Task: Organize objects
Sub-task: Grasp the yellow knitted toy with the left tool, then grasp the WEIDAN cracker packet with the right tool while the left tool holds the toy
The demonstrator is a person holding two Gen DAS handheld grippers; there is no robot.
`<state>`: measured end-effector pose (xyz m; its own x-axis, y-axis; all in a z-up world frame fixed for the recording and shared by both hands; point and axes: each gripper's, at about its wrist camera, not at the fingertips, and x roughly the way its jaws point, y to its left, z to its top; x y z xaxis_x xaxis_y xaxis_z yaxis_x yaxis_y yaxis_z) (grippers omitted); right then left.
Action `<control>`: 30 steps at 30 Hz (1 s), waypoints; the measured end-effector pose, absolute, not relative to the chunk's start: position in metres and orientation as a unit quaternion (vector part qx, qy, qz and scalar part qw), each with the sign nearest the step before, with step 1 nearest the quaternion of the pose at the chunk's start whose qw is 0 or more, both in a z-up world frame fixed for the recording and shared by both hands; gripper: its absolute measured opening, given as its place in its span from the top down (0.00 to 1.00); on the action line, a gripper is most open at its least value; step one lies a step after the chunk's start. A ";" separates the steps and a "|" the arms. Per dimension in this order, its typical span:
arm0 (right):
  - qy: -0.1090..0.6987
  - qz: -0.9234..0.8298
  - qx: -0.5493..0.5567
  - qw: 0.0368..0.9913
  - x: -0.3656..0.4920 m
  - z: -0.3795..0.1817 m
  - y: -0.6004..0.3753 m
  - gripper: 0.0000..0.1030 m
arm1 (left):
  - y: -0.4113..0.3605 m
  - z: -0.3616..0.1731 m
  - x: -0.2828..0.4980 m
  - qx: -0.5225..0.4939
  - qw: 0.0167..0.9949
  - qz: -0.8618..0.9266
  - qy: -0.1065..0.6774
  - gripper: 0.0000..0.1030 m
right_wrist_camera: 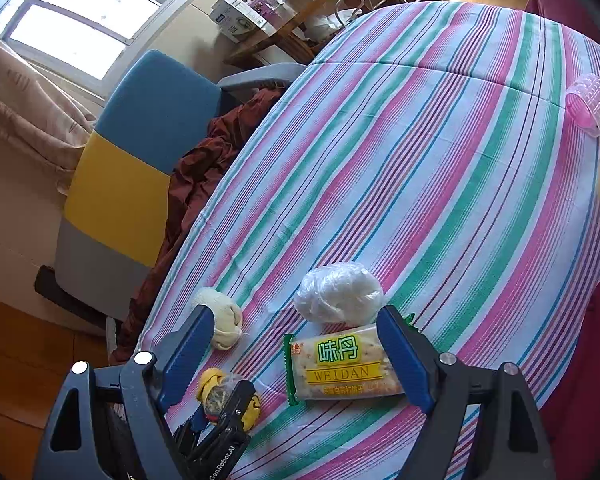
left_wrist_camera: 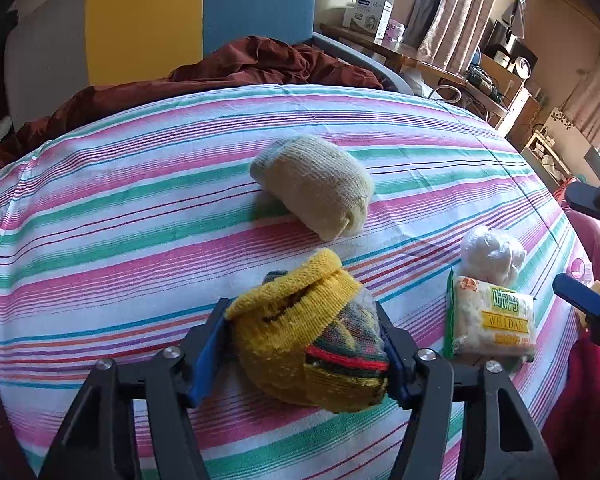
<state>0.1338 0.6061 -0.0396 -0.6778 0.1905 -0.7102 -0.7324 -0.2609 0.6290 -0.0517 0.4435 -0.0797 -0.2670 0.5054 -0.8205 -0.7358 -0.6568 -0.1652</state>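
Observation:
A yellow and green knitted sock bundle lies on the striped sheet near its front edge. My left gripper is shut on it, one blue pad against each side; the right wrist view shows that gripper on the bundle. A cream sock bundle lies further back. To the right are a white plastic bag wad and a Weidan cracker packet. My right gripper hangs open over the packet, its right finger across the packet's end.
A pink hair roller lies at the far right of the sheet. A maroon cloth is heaped at the far edge, with a blue and yellow chair behind it. A cluttered wooden desk stands by the window.

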 end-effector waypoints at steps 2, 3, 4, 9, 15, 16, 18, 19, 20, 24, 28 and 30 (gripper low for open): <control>0.526 0.747 -0.266 0.308 0.134 -0.042 0.606 0.17 | 0.430 -0.079 -0.052 -0.461 0.401 0.784 0.110 0.49; 0.525 0.746 -0.271 0.308 0.133 -0.044 0.606 0.17 | 0.422 -0.079 -0.052 -0.462 0.404 0.783 0.104 0.50; 0.524 0.745 -0.276 0.308 0.131 -0.044 0.606 0.17 | 0.414 -0.079 -0.050 -0.460 0.406 0.783 0.100 0.51; 0.506 0.741 -0.306 0.318 0.124 -0.048 0.605 0.17 | 0.373 -0.079 -0.027 -0.435 0.416 0.792 0.100 0.51; 0.470 0.734 -0.336 0.356 0.118 -0.051 0.610 0.17 | 0.344 -0.083 -0.004 -0.418 0.438 0.790 0.099 0.52; 0.470 0.732 -0.344 0.353 0.115 -0.054 0.610 0.17 | 0.342 -0.084 -0.001 -0.415 0.439 0.790 0.101 0.52; 0.469 0.732 -0.359 0.338 0.109 -0.058 0.608 0.17 | 0.342 -0.084 0.002 -0.410 0.441 0.792 0.104 0.52; 0.467 0.734 -0.366 0.331 0.105 -0.059 0.606 0.17 | 0.341 -0.085 0.003 -0.407 0.443 0.792 0.104 0.52; 0.464 0.736 -0.375 0.321 0.101 -0.060 0.603 0.17 | 0.340 -0.085 0.003 -0.406 0.445 0.792 0.105 0.52; 0.484 0.744 -0.406 0.218 0.080 -0.069 0.585 0.15 | 0.336 -0.084 0.006 -0.401 0.449 0.792 0.103 0.52; 0.519 0.737 -0.417 0.118 0.065 -0.077 0.569 0.16 | 0.335 -0.085 0.006 -0.398 0.449 0.793 0.100 0.52; 0.498 0.746 -0.423 0.130 0.064 -0.073 0.566 0.16 | 0.335 -0.086 0.006 -0.399 0.450 0.793 0.098 0.52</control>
<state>0.0635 0.5661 -0.0733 -0.6089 -0.2279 -0.7598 -0.6150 -0.4694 0.6336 0.0056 0.3351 -0.0858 -0.2773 0.6357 -0.7204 -0.7918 -0.5759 -0.2034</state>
